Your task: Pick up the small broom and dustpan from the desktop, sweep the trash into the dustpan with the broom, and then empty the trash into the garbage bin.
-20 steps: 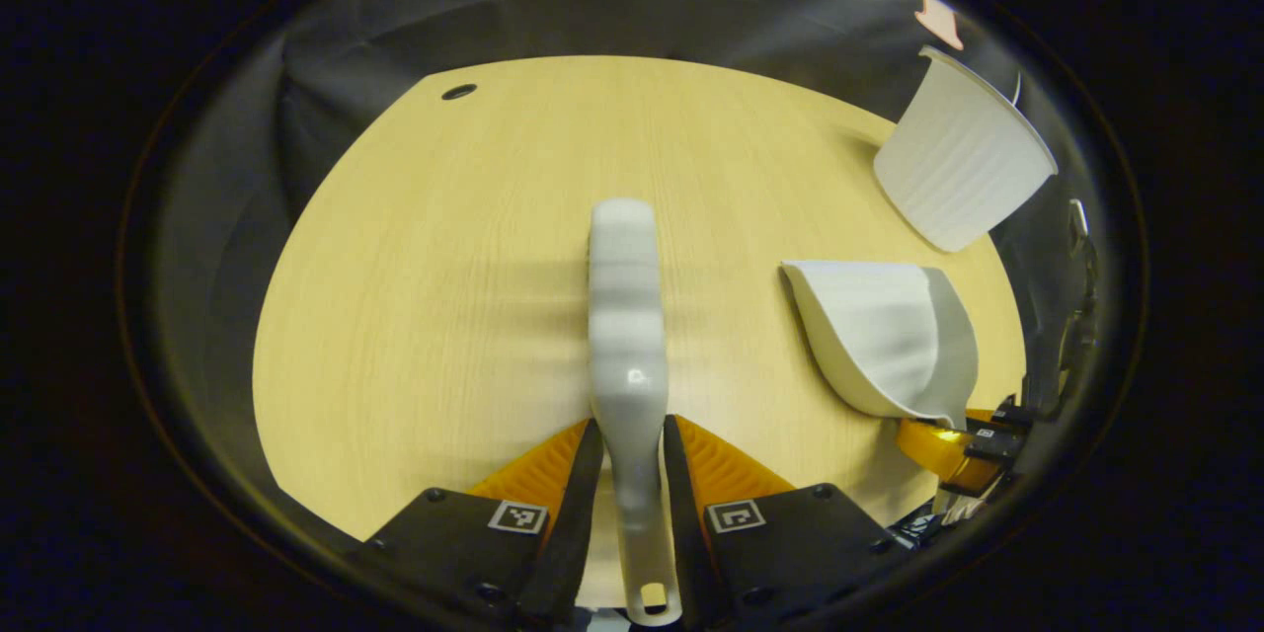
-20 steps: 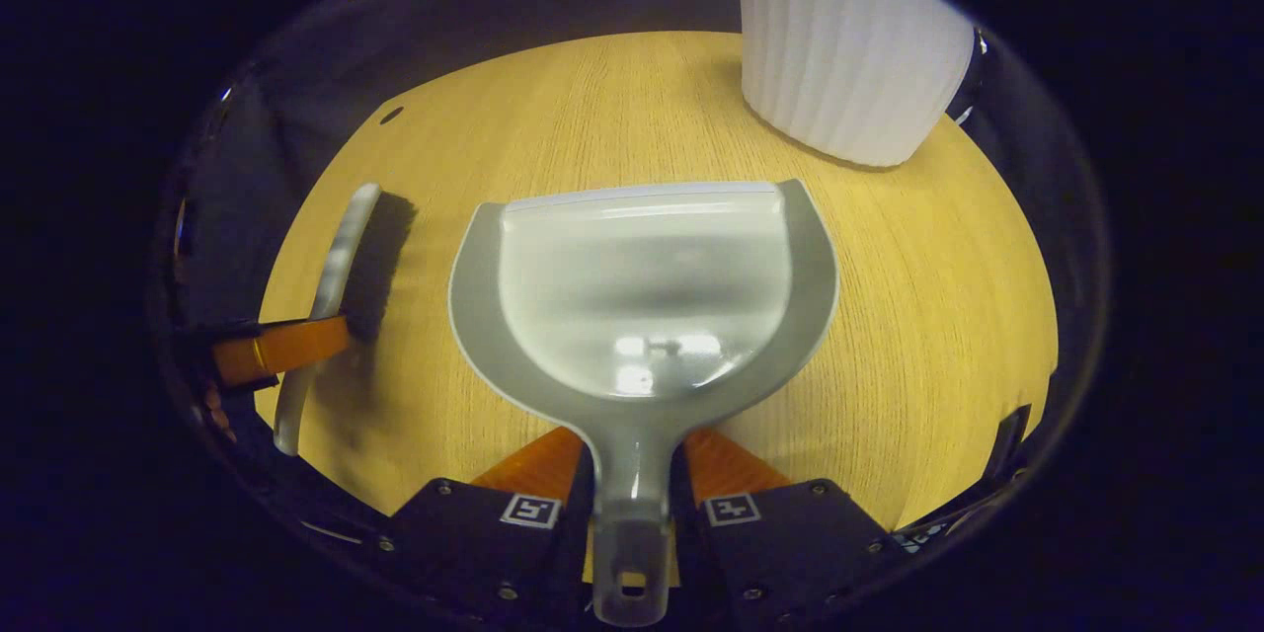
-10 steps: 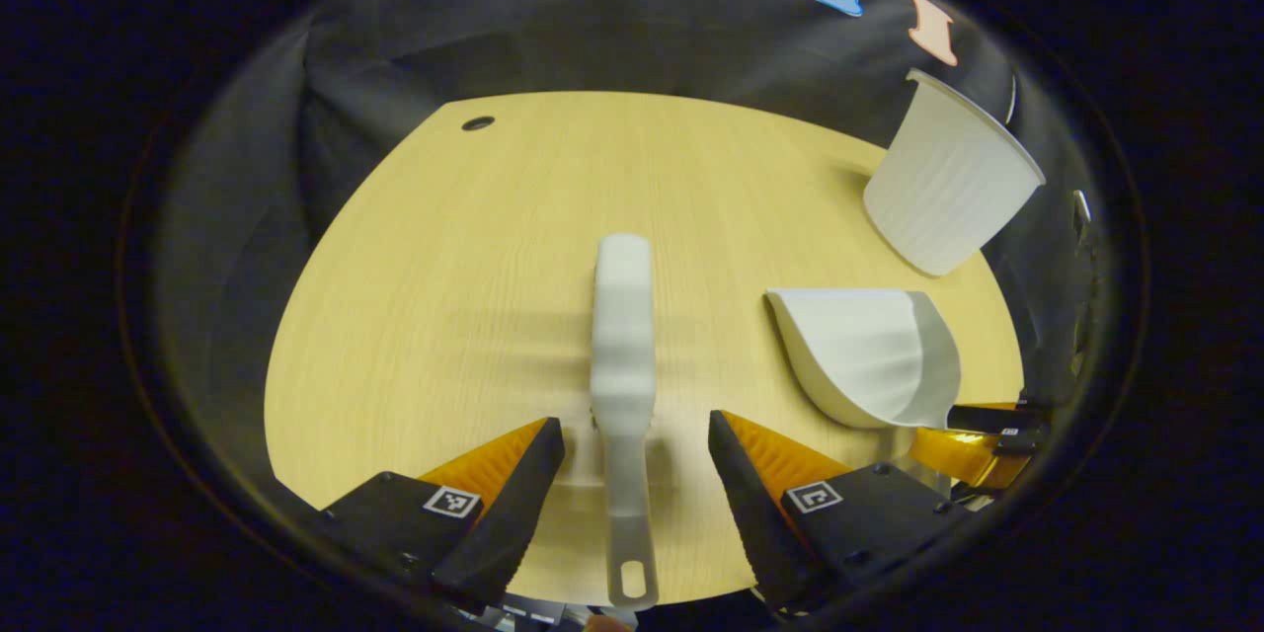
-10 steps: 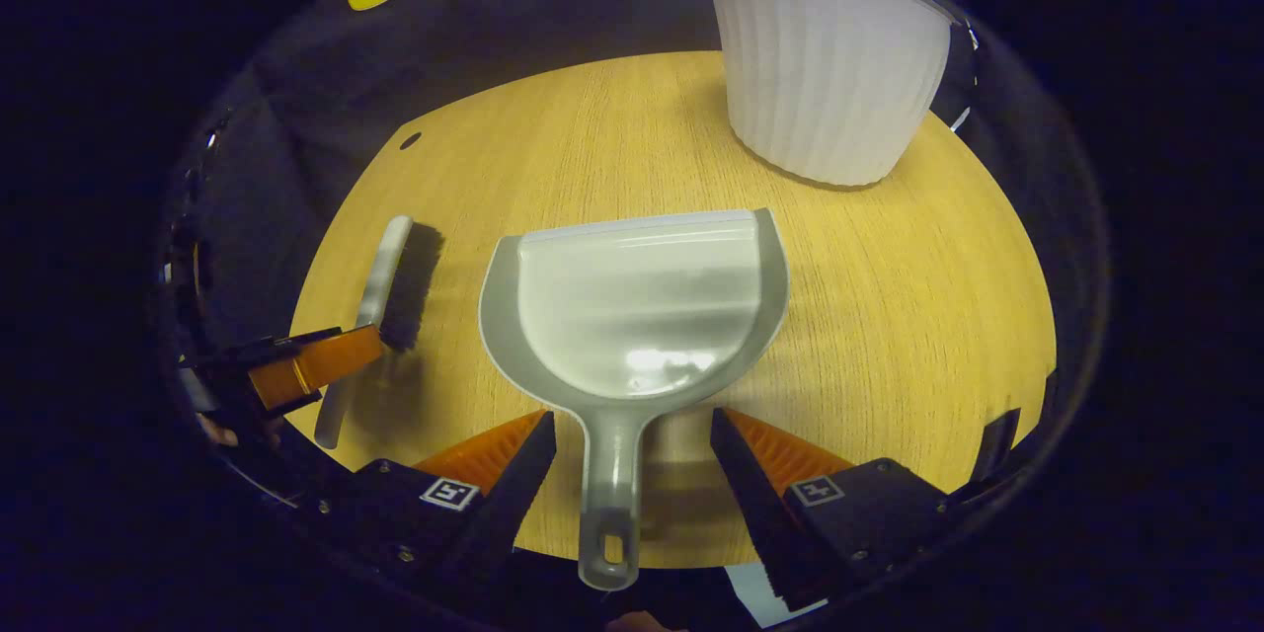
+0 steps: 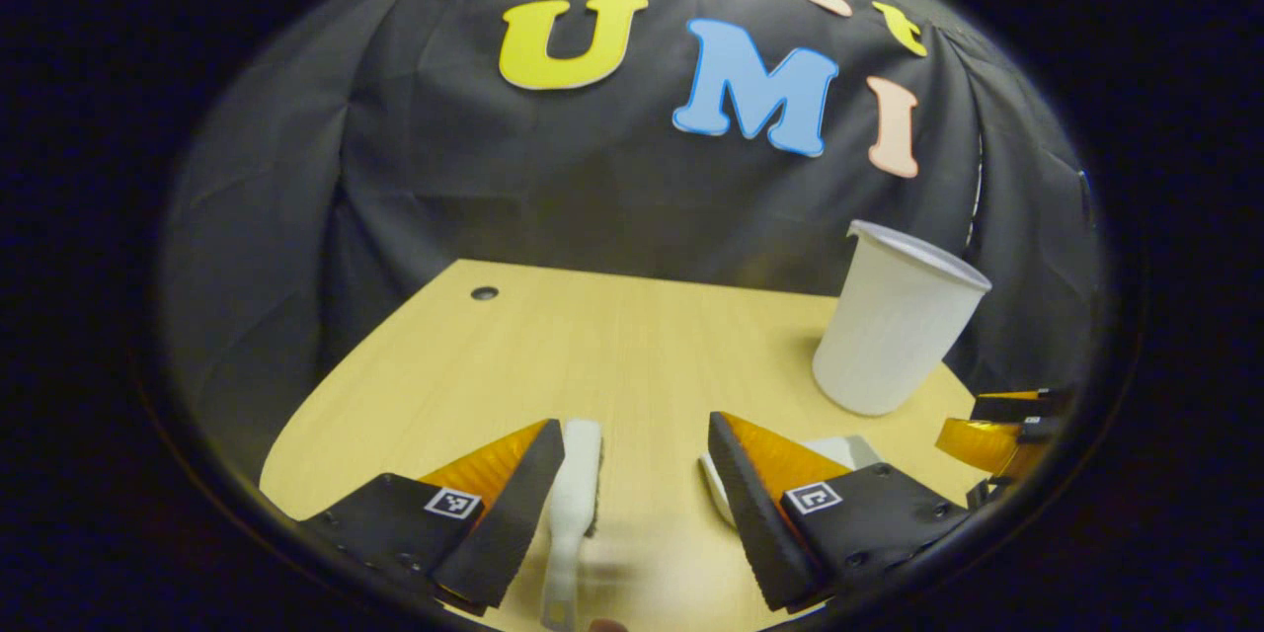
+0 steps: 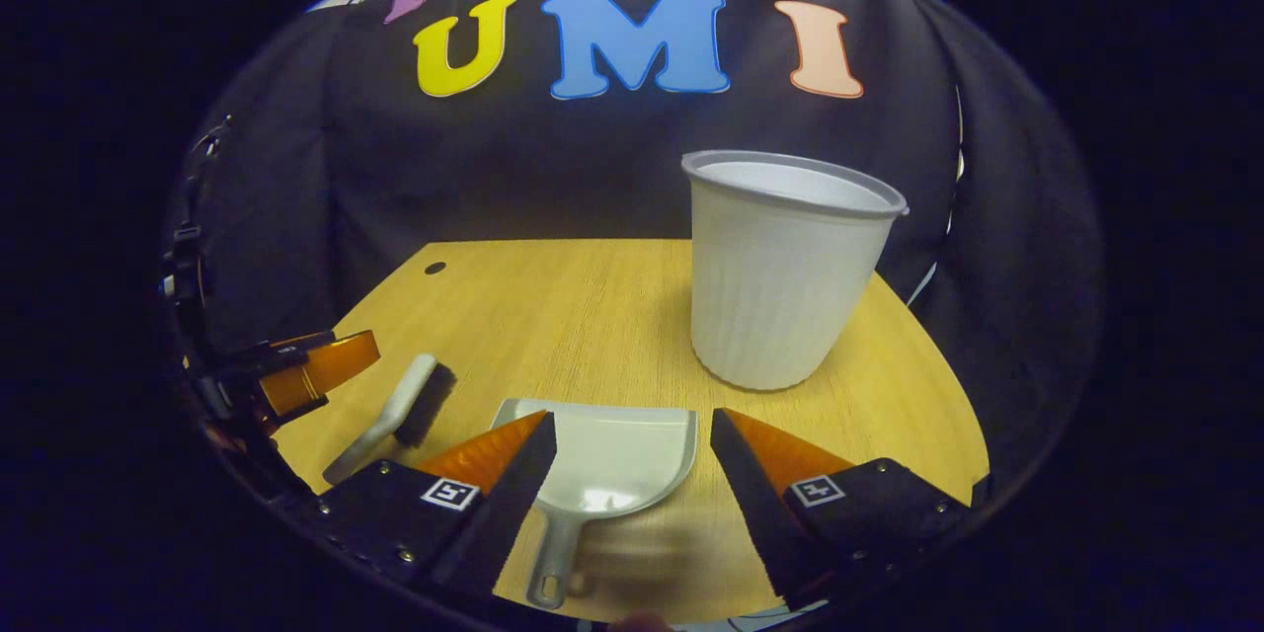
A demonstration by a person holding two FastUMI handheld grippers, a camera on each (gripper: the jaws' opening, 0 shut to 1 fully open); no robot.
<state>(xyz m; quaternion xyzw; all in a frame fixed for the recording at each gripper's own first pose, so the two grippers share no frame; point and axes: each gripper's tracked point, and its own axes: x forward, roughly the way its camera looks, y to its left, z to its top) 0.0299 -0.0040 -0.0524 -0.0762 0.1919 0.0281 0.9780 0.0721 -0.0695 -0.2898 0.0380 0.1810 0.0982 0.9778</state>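
**Broom and dustpan on desktop, both grippers empty**

Left gripper (image 5: pixel 637 434): jaws wide apart, holding nothing; broom (image 5: pixel 573 499) flat on desktop (image 5: pixel 592 346) at 6 o'clock.
Right gripper (image 6: pixel 632 430): jaws wide, empty; dustpan (image 6: pixel 607 459) at 6 o'clock; garbage bin (image 6: pixel 780 267) upright at 1 o'clock.

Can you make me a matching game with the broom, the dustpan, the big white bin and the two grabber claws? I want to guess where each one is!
Things:
1. small broom
2. dustpan
3. garbage bin
4. right gripper

Places or states:
A. standing upright at the far right of the desk
B. lying flat on the desk, handle toward the camera, pan facing up
C. open, holding nothing
D. lying on the desk left of the dustpan, dark bristles showing

Pairs: 1-D, 2-B, 3-A, 4-C
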